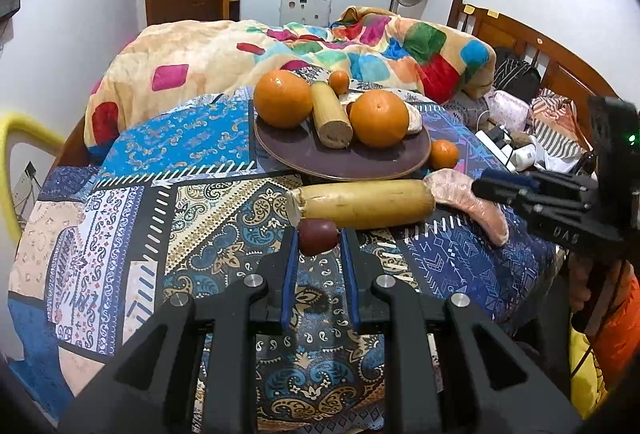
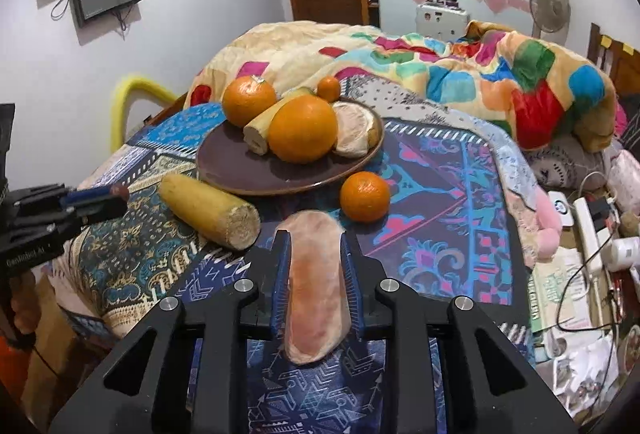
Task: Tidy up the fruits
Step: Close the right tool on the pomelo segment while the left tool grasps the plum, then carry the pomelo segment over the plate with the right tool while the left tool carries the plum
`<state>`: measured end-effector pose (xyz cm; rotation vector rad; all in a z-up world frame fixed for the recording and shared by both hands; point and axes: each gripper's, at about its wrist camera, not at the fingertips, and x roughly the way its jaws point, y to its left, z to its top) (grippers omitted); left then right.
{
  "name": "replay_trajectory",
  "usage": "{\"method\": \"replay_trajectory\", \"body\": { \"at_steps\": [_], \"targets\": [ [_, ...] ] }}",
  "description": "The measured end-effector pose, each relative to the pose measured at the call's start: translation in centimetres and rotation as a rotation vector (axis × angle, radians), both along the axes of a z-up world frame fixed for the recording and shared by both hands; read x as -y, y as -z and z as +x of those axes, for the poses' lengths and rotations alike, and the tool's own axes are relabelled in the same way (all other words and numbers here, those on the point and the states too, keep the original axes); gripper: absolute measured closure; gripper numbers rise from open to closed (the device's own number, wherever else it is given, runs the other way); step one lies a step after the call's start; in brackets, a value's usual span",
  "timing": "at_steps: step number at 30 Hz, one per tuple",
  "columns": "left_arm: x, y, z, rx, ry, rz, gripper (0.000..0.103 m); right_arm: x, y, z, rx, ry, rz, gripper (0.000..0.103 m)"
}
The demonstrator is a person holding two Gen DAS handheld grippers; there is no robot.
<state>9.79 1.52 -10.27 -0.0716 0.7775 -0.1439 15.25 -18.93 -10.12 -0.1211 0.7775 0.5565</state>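
- Left gripper (image 1: 318, 240): jaws closed on a small dark red fruit (image 1: 317, 236), held at the fingertips above the patterned bedspread (image 1: 160, 234).
- Right gripper (image 2: 314, 246): jaws closed on a peeled pink pomelo segment (image 2: 316, 290).
- Brown plate (image 2: 240, 169): holds two large oranges, a yellow cane piece and a pomelo piece.
- A longer cane piece (image 2: 208, 209) and a small orange (image 2: 365, 196) lie beside the plate.
- Legible writing: "GenRobot.AI" on the left gripper body in the right wrist view.
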Motion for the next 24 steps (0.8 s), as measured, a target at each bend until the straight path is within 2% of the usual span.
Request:
{"method": "replay_trajectory", "body": {
  "at_steps": [3,6,8,13,14,16,24],
  "targets": [
    [0.0,0.0,0.0,-0.001,-0.001,0.0,0.082,-0.3,0.6,0.0,0.0,-0.017,-0.023,0.07],
    [-0.2,0.2,0.0,-0.008,-0.002,0.002,0.082,-0.5,0.5,-0.1,0.022,-0.007,-0.053,0.047],
    [-0.2,0.3,0.0,-0.009,-0.001,0.004,0.082,-0.5,0.7,0.0,0.033,-0.012,-0.073,0.046],
    [-0.4,0.4,0.3,-0.013,-0.006,0.001,0.082,-0.8,2.6,1.1,-0.03,-0.036,-0.099,0.047],
    [-0.4,0.4,0.3,-0.013,-0.007,0.001,0.082,-0.9,2.7,1.0,-0.011,-0.042,-0.095,0.048],
    [-0.4,0.5,0.4,-0.014,-0.006,0.002,0.082,-0.9,2.6,0.8,-0.008,-0.04,-0.095,0.061],
    [-0.4,0.1,1.1,-0.003,0.0,-0.003,0.082,-0.6,1.9,0.5,-0.008,-0.034,-0.063,0.063]
  ]
}}
